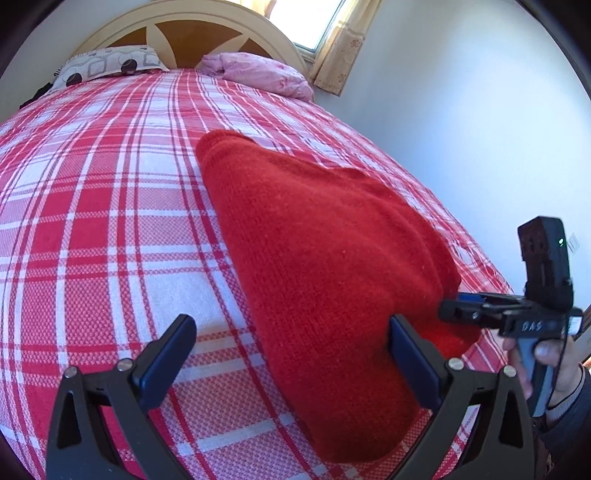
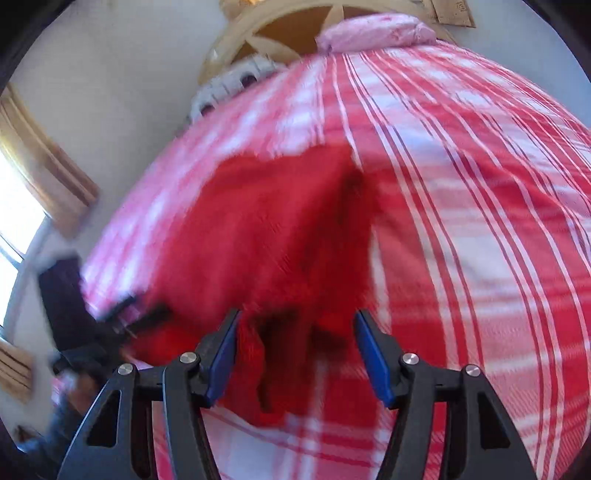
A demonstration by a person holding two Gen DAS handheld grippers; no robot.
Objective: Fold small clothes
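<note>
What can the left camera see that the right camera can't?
Only the left wrist view shows the grey patterned pillow clearly, its own open left gripper, and the right gripper seen sharply from the side, beside the red sweater.

Only the right wrist view shows the right gripper from behind, open over the sweater's near edge, with nothing pinched. This view is blurry.

Both show the red sweater lying on the checked bedspread, the pink pillow, the round headboard and the window curtain.
</note>
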